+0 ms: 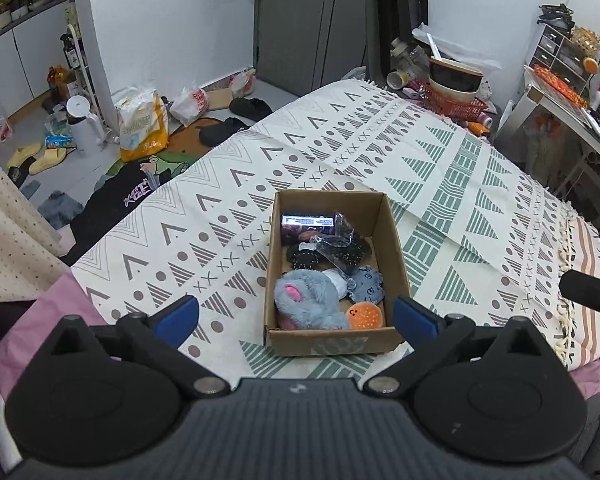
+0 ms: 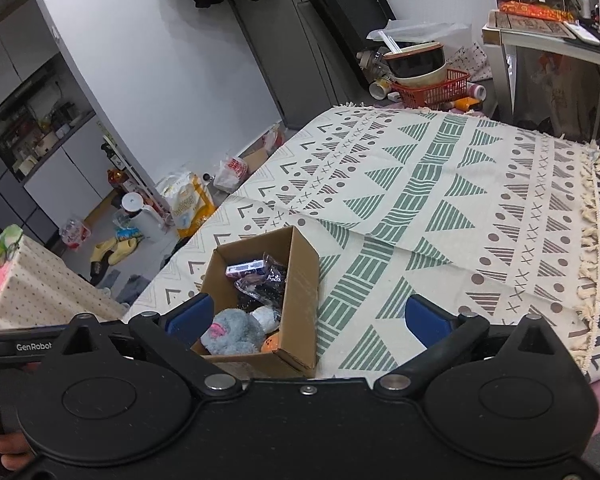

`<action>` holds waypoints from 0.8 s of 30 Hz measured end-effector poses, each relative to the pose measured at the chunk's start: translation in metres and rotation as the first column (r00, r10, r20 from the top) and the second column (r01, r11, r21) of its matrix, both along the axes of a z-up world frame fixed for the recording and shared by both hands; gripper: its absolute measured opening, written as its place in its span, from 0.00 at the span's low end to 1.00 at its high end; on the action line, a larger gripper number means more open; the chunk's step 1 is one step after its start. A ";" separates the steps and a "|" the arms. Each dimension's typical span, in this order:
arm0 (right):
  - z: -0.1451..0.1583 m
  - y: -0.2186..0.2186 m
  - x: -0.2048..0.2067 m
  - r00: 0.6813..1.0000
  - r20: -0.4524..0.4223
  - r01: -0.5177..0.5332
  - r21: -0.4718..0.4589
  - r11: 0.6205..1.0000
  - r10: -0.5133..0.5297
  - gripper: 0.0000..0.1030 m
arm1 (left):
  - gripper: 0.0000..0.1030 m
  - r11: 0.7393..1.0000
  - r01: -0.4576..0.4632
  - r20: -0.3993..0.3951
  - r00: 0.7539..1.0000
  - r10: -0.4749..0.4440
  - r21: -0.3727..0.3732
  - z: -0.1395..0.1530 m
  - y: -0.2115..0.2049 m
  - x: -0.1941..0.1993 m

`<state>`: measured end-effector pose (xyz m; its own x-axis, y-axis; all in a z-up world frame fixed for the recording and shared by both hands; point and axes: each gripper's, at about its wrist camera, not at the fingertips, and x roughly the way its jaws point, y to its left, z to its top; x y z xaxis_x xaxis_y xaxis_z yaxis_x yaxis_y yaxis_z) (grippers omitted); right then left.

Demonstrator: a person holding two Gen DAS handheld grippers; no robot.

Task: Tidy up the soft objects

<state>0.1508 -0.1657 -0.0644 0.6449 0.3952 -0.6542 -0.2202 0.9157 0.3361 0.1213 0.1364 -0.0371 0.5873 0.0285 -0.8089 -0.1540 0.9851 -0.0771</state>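
Observation:
An open cardboard box (image 1: 393, 248) sits on the patterned blanket (image 1: 439, 184). It holds a grey plush toy with a pink ear (image 1: 305, 300), an orange round soft toy (image 1: 364, 317), a blue-grey spotted pouch (image 1: 367, 285), black dotted soft items (image 1: 331, 250) and a small purple carton (image 1: 307, 222). My left gripper (image 1: 296, 316) is open and empty, held above the box's near end. My right gripper (image 2: 305, 318) is open and empty, just right of the box (image 2: 301, 288); the grey plush (image 2: 232, 332) shows beside its left finger.
The blanket covers a bed whose fringed edge (image 1: 565, 256) is at the right. A red basket with bowls (image 1: 453, 98) stands at the far end. Bags, slippers and a white jug (image 1: 82, 124) litter the floor at left. A desk (image 2: 547, 36) stands far right.

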 end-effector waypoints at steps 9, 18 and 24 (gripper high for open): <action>-0.001 0.012 -0.012 1.000 -0.011 -0.021 -0.045 0.999 0.020 1.00 | 0.99 1.000 0.028 0.009 1.000 -0.028 -0.006 -0.002 0.003 -0.016; -0.003 0.014 -0.025 1.000 -0.007 -0.011 -0.041 0.999 0.011 1.00 | 0.99 0.999 0.043 0.024 0.999 -0.043 -0.008 -0.004 0.006 -0.027; -0.003 0.017 -0.032 1.000 0.007 -0.018 -0.059 0.998 0.018 1.00 | 0.99 0.998 0.055 0.020 0.998 -0.054 -0.013 -0.009 0.005 -0.033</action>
